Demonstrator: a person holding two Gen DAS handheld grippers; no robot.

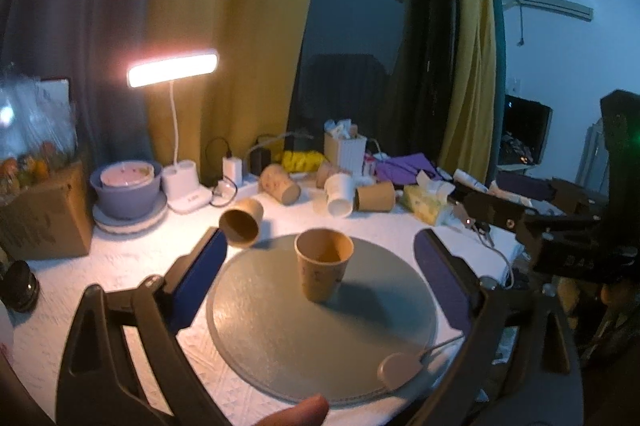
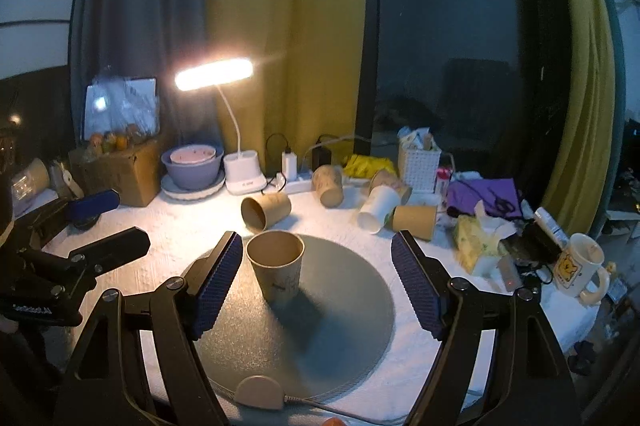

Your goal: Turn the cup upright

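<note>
A brown paper cup [image 1: 323, 266] stands upright, mouth up, on a round grey mat [image 1: 280, 346]; it also shows in the right wrist view [image 2: 278, 272] on the mat [image 2: 320, 354]. My left gripper [image 1: 320, 282] is open, its blue pads either side of the cup and clear of it. My right gripper [image 2: 318, 282] is open and empty, the cup close to its left pad [image 2: 218, 282]. The left gripper's fingers show at the left edge of the right wrist view [image 2: 96, 218], and the right gripper at the right edge of the left wrist view [image 1: 540, 226].
Several brown cups [image 2: 266, 209] and a white cup [image 2: 378, 209] lie on their sides behind the mat. A lit desk lamp [image 2: 214, 73], a grey bowl [image 2: 192, 165], a cardboard box [image 2: 124, 173], a tissue pack [image 2: 478, 242] and a mug [image 2: 580, 266] surround them.
</note>
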